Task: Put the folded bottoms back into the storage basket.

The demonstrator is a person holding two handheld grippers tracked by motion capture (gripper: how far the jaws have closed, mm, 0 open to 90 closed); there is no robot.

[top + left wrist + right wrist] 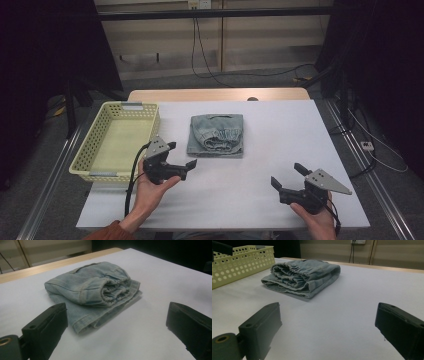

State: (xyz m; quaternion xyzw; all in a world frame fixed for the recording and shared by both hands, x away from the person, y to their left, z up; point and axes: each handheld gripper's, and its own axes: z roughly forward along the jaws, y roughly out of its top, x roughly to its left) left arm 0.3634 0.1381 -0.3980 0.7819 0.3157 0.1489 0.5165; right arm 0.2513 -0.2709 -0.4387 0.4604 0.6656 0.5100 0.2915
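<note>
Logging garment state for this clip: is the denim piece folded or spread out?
Folded: the denim garment lies as a compact layered stack on the table, elastic waistband tucked between layers.

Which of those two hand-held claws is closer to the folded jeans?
The left gripper, beside the yellow basket. Its open fingers sit just short of the folded jeans; the right gripper is farther back near the table's front edge.
</note>
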